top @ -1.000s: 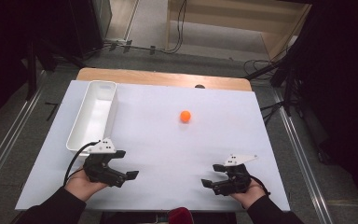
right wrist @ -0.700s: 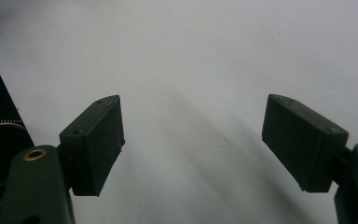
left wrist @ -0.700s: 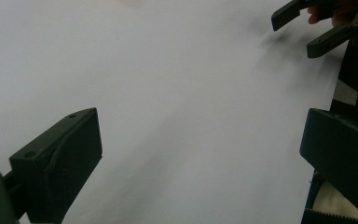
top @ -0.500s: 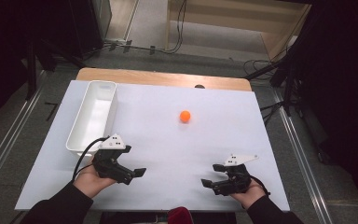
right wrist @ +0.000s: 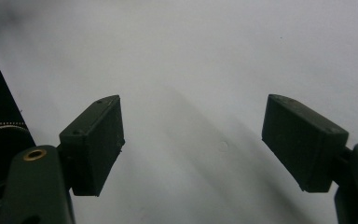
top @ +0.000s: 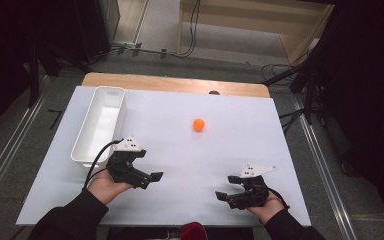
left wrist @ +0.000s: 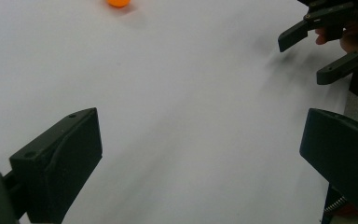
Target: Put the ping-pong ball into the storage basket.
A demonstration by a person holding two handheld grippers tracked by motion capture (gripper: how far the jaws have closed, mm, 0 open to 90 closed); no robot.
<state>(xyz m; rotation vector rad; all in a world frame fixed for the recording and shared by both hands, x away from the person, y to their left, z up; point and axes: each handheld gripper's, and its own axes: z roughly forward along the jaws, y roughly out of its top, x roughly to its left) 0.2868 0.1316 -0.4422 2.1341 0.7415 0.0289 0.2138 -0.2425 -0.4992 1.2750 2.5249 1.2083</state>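
On the white table [top: 280, 150], the white bin [top: 100, 125] sits empty.

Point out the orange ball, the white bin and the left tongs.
orange ball [top: 198, 124], high view, middle of the ball.
white bin [top: 82, 159], high view, its near rim.
left tongs [top: 149, 181], high view, midway between the open fingertips.

A white tabletop [top: 240, 165] was seen from above, with an orange ball [top: 198, 124] lying alone near its middle. A long white bin [top: 100, 125] was set along the left side. The left hand-held gripper [top: 147, 177] was held just beside the bin's near end, its jaws spread wide with nothing between them, having just been opening. The right hand-held gripper [top: 227, 189] was held low at the near right, jaws parted and empty, well apart from the ball.
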